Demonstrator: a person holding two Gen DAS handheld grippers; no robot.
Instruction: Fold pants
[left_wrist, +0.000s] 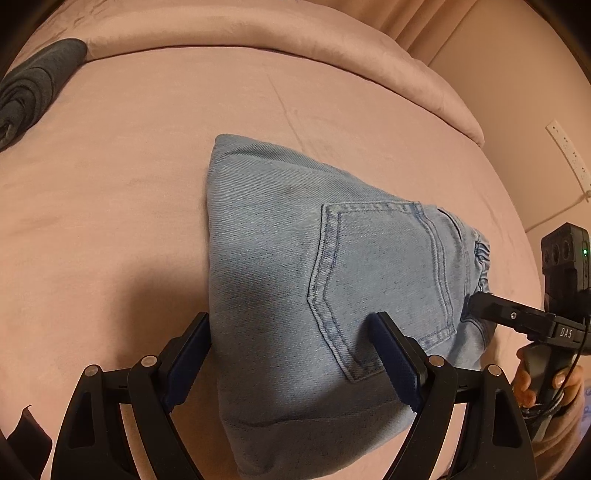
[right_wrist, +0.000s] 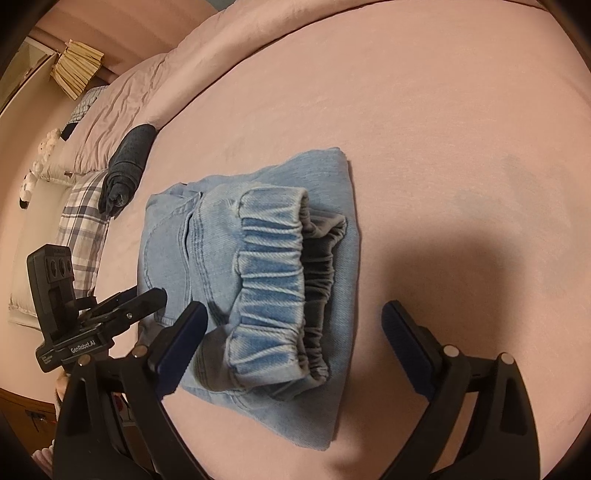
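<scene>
Folded jeans lie mid-bed, waistband toward the right gripper, both grippers' jaws wide, left gripper straddling them, rolled dark cloth near the duvet

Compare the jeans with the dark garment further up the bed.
The jeans are light blue denim; the dark garment is charcoal. The jeans are folded into a flat stack with the elastic waistband on top; the dark garment is rolled into a tube. The jeans sit mid-bed between both open grippers; the dark garment lies by the duvet. Both rest on the pink sheet.
</scene>
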